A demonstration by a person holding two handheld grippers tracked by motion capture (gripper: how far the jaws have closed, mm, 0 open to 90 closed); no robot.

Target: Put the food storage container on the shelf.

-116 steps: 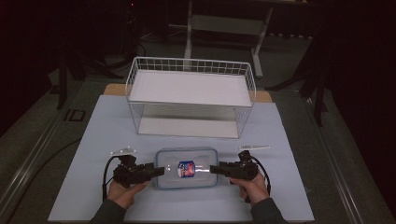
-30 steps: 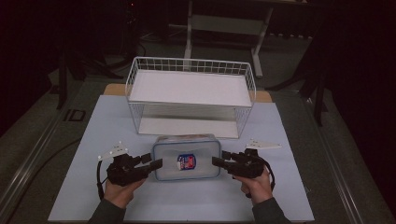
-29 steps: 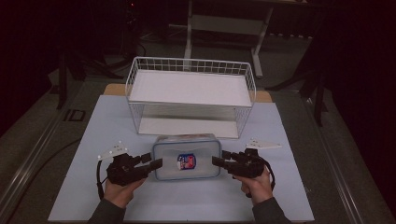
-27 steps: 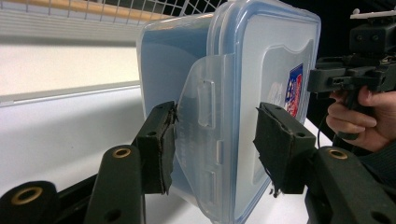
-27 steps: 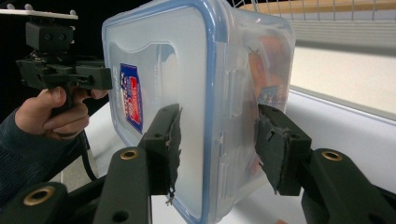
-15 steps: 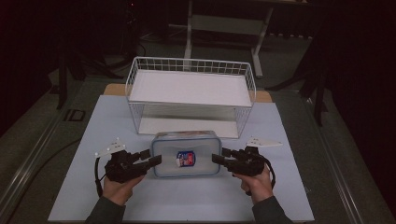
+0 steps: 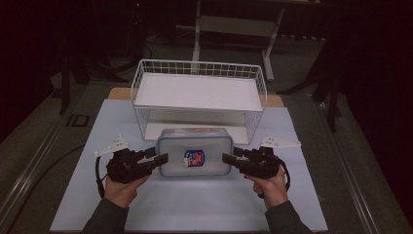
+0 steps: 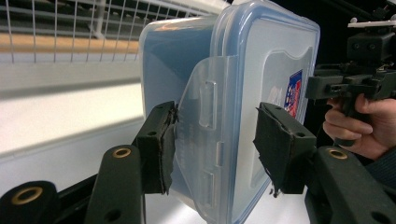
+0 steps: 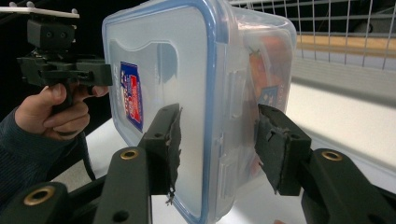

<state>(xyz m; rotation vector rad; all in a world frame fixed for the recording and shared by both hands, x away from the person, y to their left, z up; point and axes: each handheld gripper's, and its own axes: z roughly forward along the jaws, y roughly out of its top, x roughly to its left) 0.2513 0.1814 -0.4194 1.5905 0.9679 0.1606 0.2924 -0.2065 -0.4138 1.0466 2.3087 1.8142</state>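
Observation:
A clear plastic container with a blue-rimmed lid and a red-and-blue sticker hangs a little above the white mat, just in front of the wire basket. My left gripper is shut on its left end and my right gripper on its right end. In the left gripper view the pads clamp the container's latch flap and lid edge. The right gripper view has the container on edge between the pads, reddish contents showing through its wall.
A white wire basket with a raised white shelf stands right behind the container. The pale mat covers the table between the person's forearms. Dark floor and a table frame lie beyond.
Both grippers have risen together with the container held between them; it now sits higher in the picture and nearer the basket front.

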